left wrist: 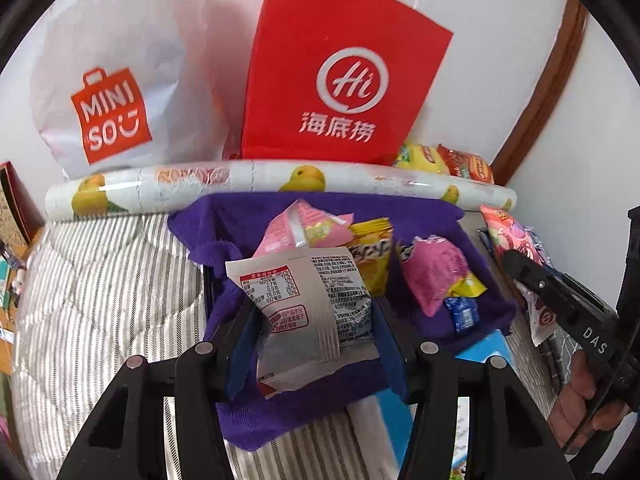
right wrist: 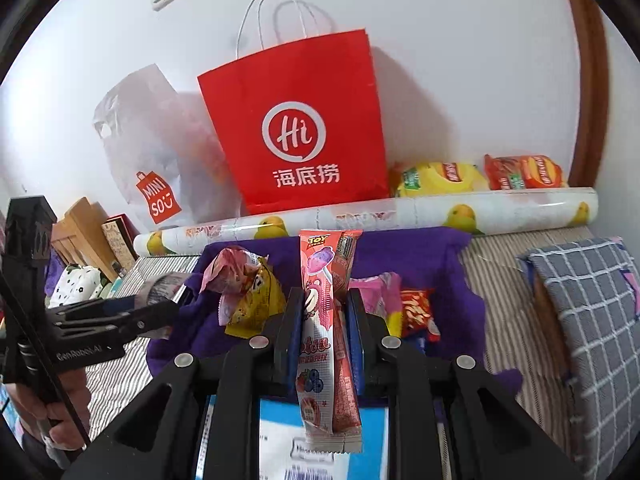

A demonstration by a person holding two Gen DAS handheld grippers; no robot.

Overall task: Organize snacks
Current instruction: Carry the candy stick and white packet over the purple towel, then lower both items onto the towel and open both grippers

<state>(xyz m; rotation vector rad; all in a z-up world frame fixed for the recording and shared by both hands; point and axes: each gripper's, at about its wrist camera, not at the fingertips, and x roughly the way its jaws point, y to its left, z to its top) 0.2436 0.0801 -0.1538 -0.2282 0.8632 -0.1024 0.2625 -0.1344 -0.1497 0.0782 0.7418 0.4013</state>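
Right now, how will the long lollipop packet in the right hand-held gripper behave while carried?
The lollipop packet is probably light, being thin film. Pinched mid-length by the right hand-held gripper, its free ends may flop. Its glossy wrapper could slip if the grip loosens.

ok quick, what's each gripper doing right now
left gripper: shut on a silver snack packet
right gripper: shut on a pink lollipop packet

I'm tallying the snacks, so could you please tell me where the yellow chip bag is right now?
In the right wrist view the yellow chip bag lies at the back right against the wall, between the red paper bag and a red chip bag, behind the patterned roll.
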